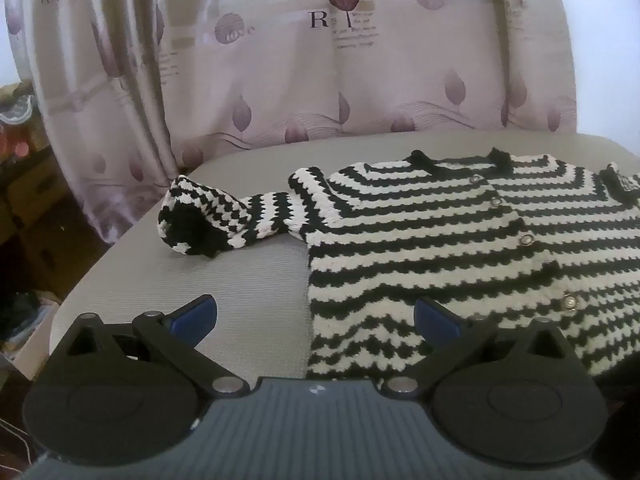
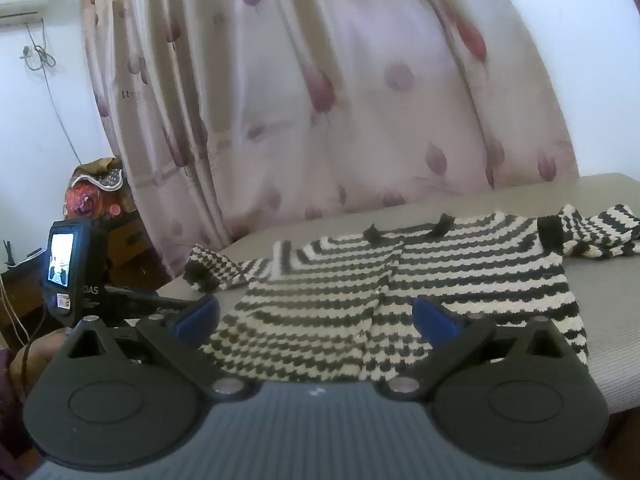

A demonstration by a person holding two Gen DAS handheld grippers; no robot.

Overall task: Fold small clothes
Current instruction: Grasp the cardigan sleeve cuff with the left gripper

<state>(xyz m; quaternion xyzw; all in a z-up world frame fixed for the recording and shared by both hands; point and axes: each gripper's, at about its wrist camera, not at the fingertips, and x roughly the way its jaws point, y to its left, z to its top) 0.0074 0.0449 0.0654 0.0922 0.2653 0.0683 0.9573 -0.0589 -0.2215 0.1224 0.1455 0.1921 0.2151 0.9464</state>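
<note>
A pale curtain (image 1: 280, 80) with purple leaf shapes hangs behind everything, and below it a grey padded surface (image 1: 256, 288) carries the one garment in play: a black-and-white striped knitted cardigan (image 1: 460, 248), laid flat and face up with its row of small buttons running from the neck towards the cameras. Its body runs away from the tongs, collar at the far side and hem nearest, while its sleeves stretch out sideways; the left sleeve (image 1: 224, 216) lies crumpled out to the left, and the right sleeve (image 2: 596, 236) trails off towards the far right. The left tongs (image 1: 316, 316) hover with their blue tips wide apart, holding nothing, straddling the cardigan's left edge near the hem, so this hand looks the better placed for the left sleeve, which lies ahead and to its left. The right tongs (image 2: 316, 316) are likewise spread and empty, low over the middle of the hem, with the right sleeve well off ahead to their right. The curtain's print shows a large "R" and smaller lines too faint to read; the left tool's body (image 2: 80, 272), seen from the right wrist, carries a small lit screen and letters ending "DAS".
</note>
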